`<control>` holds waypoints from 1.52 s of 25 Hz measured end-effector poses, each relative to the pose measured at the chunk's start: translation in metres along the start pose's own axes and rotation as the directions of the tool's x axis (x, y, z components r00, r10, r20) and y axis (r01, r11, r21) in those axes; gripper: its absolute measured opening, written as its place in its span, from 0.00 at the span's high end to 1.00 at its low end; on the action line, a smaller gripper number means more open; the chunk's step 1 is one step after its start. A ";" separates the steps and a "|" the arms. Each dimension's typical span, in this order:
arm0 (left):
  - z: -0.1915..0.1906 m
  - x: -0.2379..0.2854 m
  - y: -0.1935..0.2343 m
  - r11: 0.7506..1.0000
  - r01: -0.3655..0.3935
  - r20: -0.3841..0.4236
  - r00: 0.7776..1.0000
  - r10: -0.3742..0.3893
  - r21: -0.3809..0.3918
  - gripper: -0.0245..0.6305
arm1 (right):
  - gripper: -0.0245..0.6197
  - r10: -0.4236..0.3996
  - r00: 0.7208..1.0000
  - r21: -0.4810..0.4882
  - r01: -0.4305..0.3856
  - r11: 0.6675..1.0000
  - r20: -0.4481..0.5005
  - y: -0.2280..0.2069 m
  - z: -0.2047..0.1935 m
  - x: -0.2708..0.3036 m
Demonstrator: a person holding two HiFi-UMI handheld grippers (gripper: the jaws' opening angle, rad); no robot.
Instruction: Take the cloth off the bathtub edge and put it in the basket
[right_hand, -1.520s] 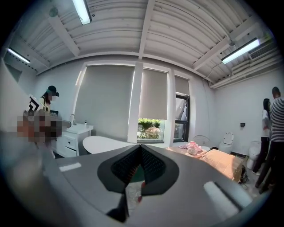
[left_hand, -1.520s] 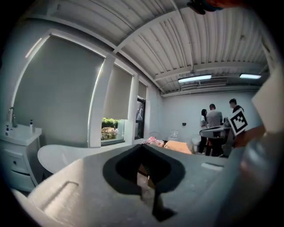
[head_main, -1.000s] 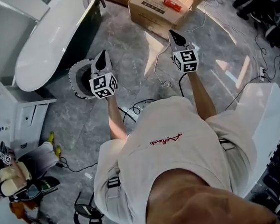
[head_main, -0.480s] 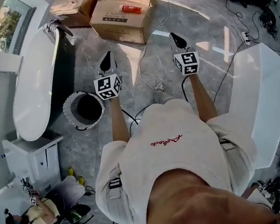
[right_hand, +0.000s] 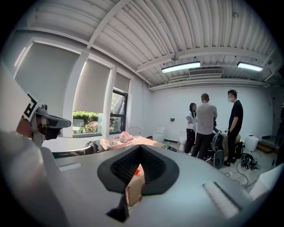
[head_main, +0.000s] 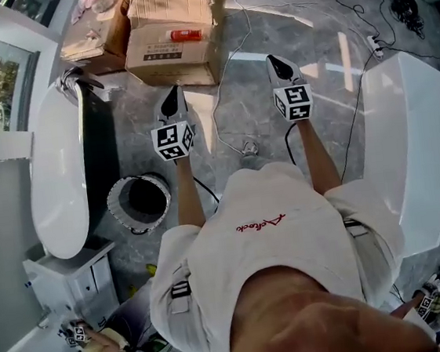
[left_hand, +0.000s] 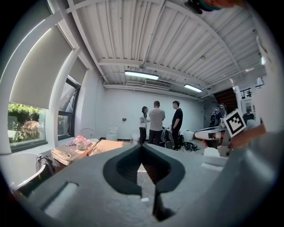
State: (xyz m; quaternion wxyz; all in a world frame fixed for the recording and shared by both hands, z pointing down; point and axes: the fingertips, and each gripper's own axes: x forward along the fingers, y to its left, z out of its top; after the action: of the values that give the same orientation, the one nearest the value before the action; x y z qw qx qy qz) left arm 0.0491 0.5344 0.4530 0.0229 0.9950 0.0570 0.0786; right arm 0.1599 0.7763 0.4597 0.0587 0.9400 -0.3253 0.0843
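1. Overhead, the grey marbled floor (head_main: 227, 99) fills the middle of the head view, with loose cables (head_main: 240, 141) trailing across it.
2. Next, the white bathtub (head_main: 54, 174) with a dark outer wall runs along the left side of the head view.
3. A cardboard box (head_main: 172, 35) sits on the floor ahead of the person, near the tub's far end.
4. The round basket (head_main: 140, 204) stands upright on the floor just beside the tub's dark wall. It has a pale rim and looks dark inside.
5. The left claw (head_main: 172, 102) is held level over the floor, between basket and box. Its own view shows the jaws closed together with nothing in them.
6. The right claw (head_main: 280, 68) is held level, well apart from the tub. Its jaws are likewise pressed together and empty.
7. The cloth (head_main: 78, 77), grey and crumpled, is draped over the rim at the tub's far end. It is well apart from both claws and from the basket.
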 end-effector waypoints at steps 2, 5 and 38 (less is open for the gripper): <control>0.001 0.018 0.000 1.000 0.015 -0.007 1.000 -0.015 0.000 0.96 | 0.95 -0.010 1.000 0.004 0.010 1.000 -0.002 -0.011 -0.001 0.010; 0.006 0.049 -0.003 0.999 0.040 -0.008 0.999 -0.040 0.004 0.96 | 0.95 -0.024 1.000 0.010 0.024 1.000 0.000 -0.029 0.001 0.025; 0.016 0.194 -0.033 0.993 0.114 -0.027 0.993 -0.113 0.018 0.96 | 0.95 -0.074 0.997 0.051 0.075 0.996 -0.035 -0.117 -0.021 0.080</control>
State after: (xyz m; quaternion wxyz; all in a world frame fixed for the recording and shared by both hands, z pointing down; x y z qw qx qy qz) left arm 0.2380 0.5895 0.4657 0.0170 0.9893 0.1145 0.0893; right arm 0.2915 0.8229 0.4893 0.0426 0.9512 -0.2867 0.1060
